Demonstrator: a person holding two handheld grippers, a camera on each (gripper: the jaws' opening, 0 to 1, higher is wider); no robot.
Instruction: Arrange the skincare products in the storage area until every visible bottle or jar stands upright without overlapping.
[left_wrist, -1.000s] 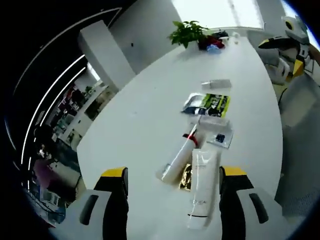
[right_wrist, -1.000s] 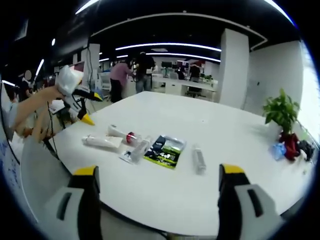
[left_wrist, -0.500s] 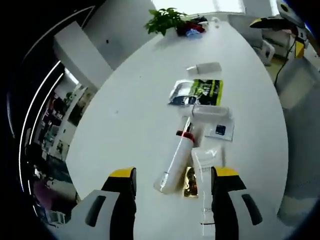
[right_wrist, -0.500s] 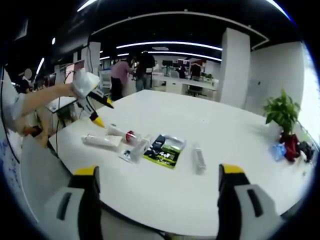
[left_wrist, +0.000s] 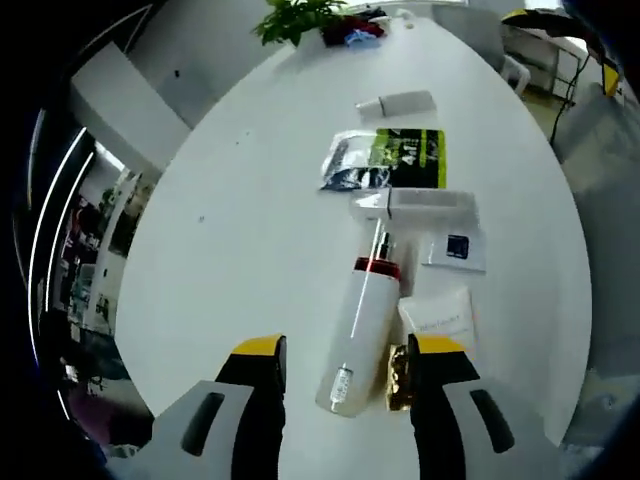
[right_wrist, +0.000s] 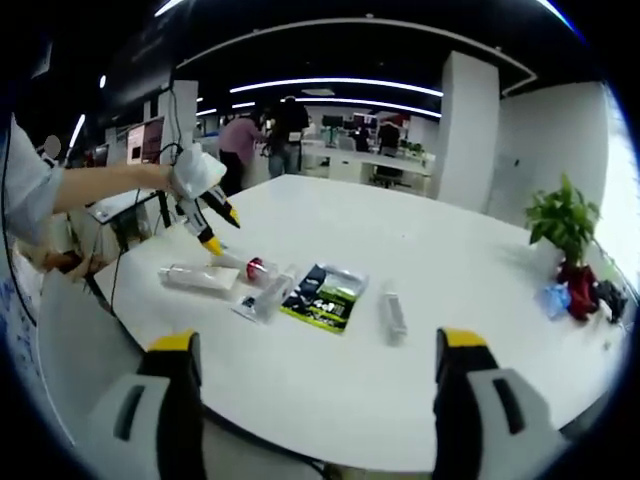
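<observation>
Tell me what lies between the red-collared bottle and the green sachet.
In the left gripper view, a flat white box lies crosswise between the red-collared bottle and the green sachet.

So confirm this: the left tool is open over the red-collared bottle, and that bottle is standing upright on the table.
Not quite. The left tool is open over the red-collared bottle, but that bottle is lying on its side on the table, not standing upright. The left gripper view shows it stretched out flat between the jaws.
</observation>
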